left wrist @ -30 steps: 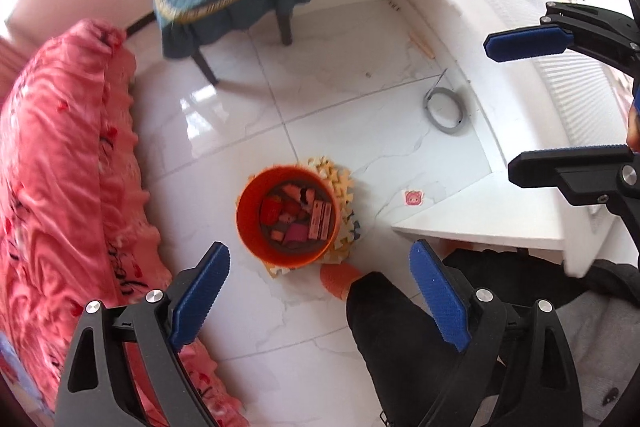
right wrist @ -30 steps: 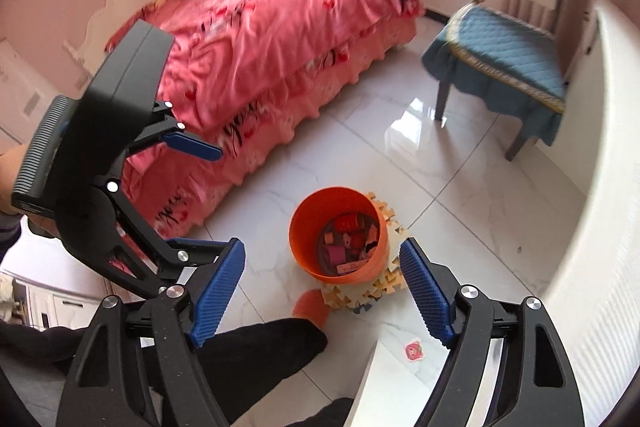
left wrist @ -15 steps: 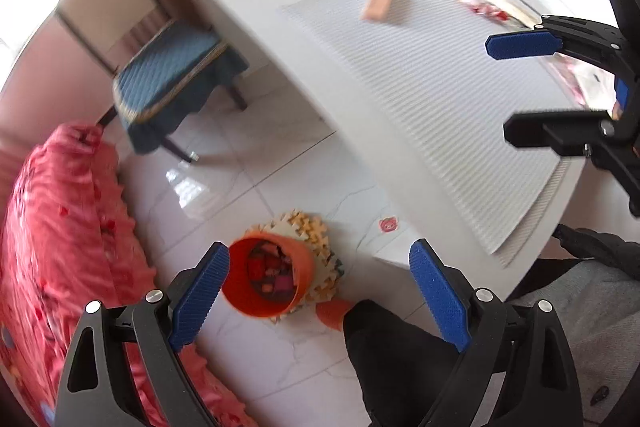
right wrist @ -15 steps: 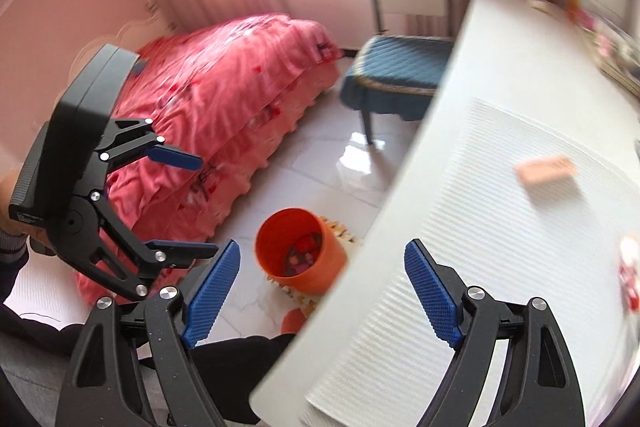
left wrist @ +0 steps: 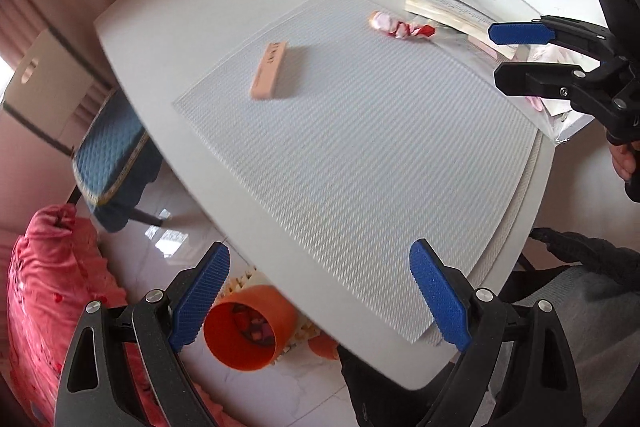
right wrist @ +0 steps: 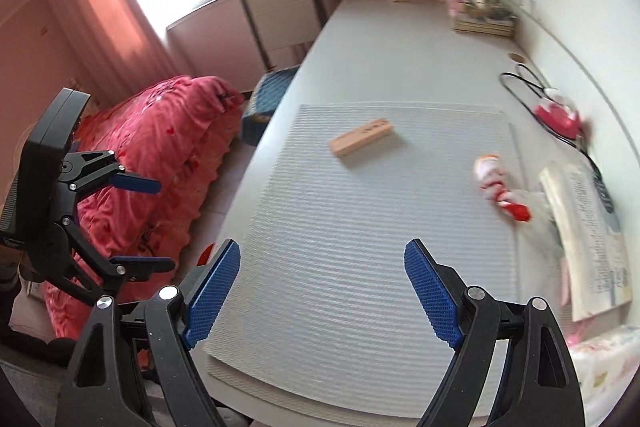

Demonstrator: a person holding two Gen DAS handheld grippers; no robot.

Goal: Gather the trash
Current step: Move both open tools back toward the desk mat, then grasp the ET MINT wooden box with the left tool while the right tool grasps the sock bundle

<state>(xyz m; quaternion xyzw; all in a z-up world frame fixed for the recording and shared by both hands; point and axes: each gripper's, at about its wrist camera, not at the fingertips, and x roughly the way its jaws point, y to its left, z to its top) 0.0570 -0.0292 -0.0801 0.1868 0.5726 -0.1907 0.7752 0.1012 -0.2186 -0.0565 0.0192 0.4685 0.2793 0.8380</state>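
Note:
A small tan box [left wrist: 269, 70] [right wrist: 360, 137] lies on the ribbed white mat [left wrist: 360, 155] [right wrist: 360, 227] on the desk. A crumpled red and white wrapper [left wrist: 400, 26] [right wrist: 500, 187] lies farther along the mat's edge. On the floor beside the desk stands an orange bin [left wrist: 244, 331] with several bits of trash inside. My left gripper [left wrist: 320, 295] hovers open and empty over the desk's near edge. My right gripper [right wrist: 322, 293] is open over the mat with nothing between its fingers; it also shows at the right of the left wrist view [left wrist: 520, 53].
Open books [right wrist: 584, 235], a pink object with a black cable [right wrist: 556, 117] and a clear box of small items [right wrist: 480, 11] sit along the desk's far side. A blue cushioned chair [left wrist: 112, 155] and a pink bed [right wrist: 160, 155] stand beside the desk. A person's dark trouser leg [left wrist: 384, 387] is below.
Both grippers swung up from the floor and bin to the desk top. The mat, box and wrapper came into view; the bin slid to the lower edge of the left wrist view.

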